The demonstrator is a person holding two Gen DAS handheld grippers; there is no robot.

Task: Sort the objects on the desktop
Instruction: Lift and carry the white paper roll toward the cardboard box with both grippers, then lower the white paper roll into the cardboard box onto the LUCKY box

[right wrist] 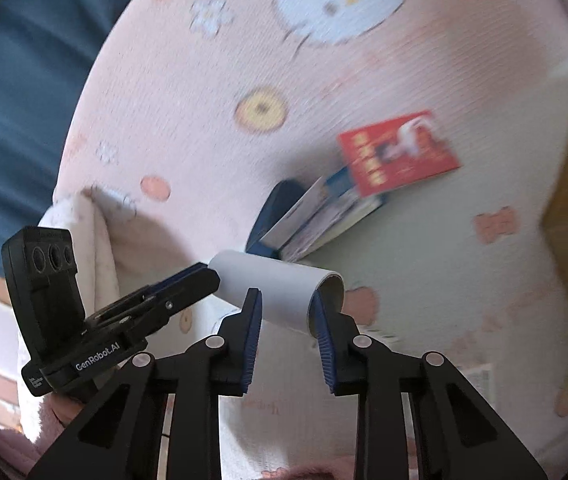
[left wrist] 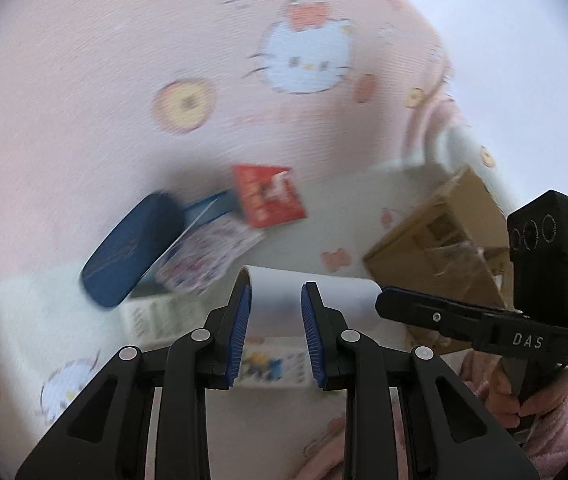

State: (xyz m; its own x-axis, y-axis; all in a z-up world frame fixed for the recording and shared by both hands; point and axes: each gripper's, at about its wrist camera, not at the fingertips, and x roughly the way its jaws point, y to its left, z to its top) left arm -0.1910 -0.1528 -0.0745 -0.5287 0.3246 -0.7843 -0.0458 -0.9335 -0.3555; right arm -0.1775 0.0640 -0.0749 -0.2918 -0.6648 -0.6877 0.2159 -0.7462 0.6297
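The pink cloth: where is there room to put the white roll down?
Bare pink cloth lies beyond the red book and blue case, around the cat print. It is crowded nearer, where books pile beside the cardboard box.

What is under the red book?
The red book lies on a pile: a blue-edged book peeks out beneath, beside a dark blue case. Whatever else it covers cannot be seen.
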